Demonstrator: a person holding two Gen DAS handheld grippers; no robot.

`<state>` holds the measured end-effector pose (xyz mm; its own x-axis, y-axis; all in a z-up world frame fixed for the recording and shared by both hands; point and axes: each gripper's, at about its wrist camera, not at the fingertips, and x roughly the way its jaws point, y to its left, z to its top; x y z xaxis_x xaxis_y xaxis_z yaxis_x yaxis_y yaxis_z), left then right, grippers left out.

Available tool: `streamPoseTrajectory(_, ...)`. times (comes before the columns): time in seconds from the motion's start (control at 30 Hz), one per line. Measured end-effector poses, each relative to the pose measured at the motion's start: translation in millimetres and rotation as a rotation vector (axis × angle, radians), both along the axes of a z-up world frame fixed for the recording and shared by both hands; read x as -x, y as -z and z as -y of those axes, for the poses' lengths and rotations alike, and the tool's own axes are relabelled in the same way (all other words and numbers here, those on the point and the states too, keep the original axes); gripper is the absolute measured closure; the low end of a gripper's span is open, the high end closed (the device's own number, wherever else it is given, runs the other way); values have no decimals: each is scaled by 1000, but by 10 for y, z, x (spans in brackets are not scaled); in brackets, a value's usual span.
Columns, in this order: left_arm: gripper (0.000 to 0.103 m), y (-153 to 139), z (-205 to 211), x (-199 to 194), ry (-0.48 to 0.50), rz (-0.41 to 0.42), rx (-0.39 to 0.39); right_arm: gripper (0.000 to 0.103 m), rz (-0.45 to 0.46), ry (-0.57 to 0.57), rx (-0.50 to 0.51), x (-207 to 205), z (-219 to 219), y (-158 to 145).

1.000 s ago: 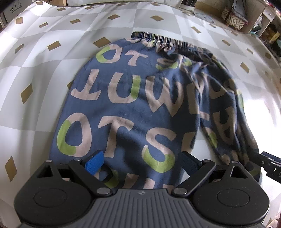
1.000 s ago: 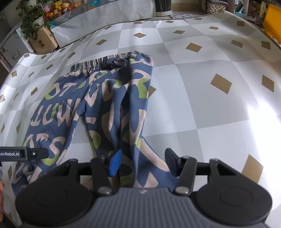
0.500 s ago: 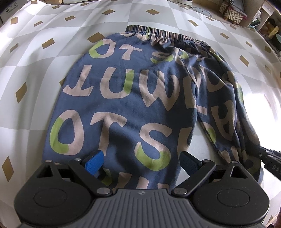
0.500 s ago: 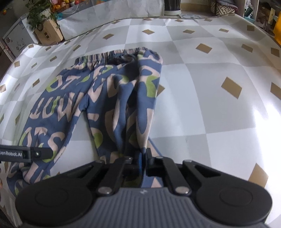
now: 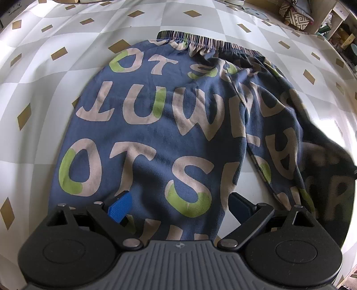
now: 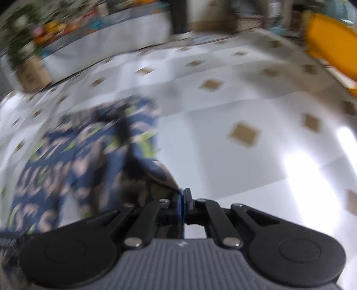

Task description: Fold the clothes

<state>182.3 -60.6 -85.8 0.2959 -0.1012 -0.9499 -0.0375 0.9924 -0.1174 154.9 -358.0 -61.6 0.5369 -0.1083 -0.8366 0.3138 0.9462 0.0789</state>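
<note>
Blue trousers [image 5: 160, 125] with big beige and green letters lie on the checked tablecloth, striped waistband at the far end. My left gripper [image 5: 178, 206] is open, its fingers straddling the hem of the near leg. My right gripper [image 6: 183, 200] is shut on the hem of the other trouser leg [image 6: 156, 176] and holds it lifted off the table; that view is blurred by motion. In the left wrist view the raised leg [image 5: 330, 178] hangs dark and blurred at the right.
The tablecloth [image 5: 44, 67] is white and grey with gold diamonds. Shelves and a patterned basket [image 5: 296, 15] stand beyond the far right corner. A plant and cardboard box [image 6: 33, 71] sit at the far left, an orange object [image 6: 330, 46] at the far right.
My right gripper closed on the trouser leg hem and has lifted it, moving fast. My left gripper stayed open and edged forward over the near leg.
</note>
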Motion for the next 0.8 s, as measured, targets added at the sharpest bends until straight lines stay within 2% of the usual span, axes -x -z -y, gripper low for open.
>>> streamPoseTrajectory(0.1,10,3,-10,-3,-2,-2,1,100,13,109,30,-2,214,-31)
streamPoseTrajectory(0.2,10,9,-28,-10,-3,-6,1,93,19,136,57,-20,301,-36)
streamPoseTrajectory(0.27,10,11,-42,-14,-2,-6,2,92,8,155,28,-18,327,-12)
streamPoseTrajectory(0.37,10,15,-59,-20,-3,-7,0,81,1,171,-9,-10,339,-1)
streamPoseTrajectory(0.43,10,16,-67,-21,-5,-6,-2,71,20,174,10,-1,331,-40)
streamPoseTrajectory(0.47,10,16,-73,-21,-6,-5,-3,70,31,174,14,4,328,-60)
streamPoseTrajectory(0.6,10,26,-67,-18,-7,-9,-11,68,42,160,-14,-32,345,-45)
streamPoseTrajectory(0.8,10,36,-71,-33,-14,-15,-6,66,62,47,-76,-186,219,7)
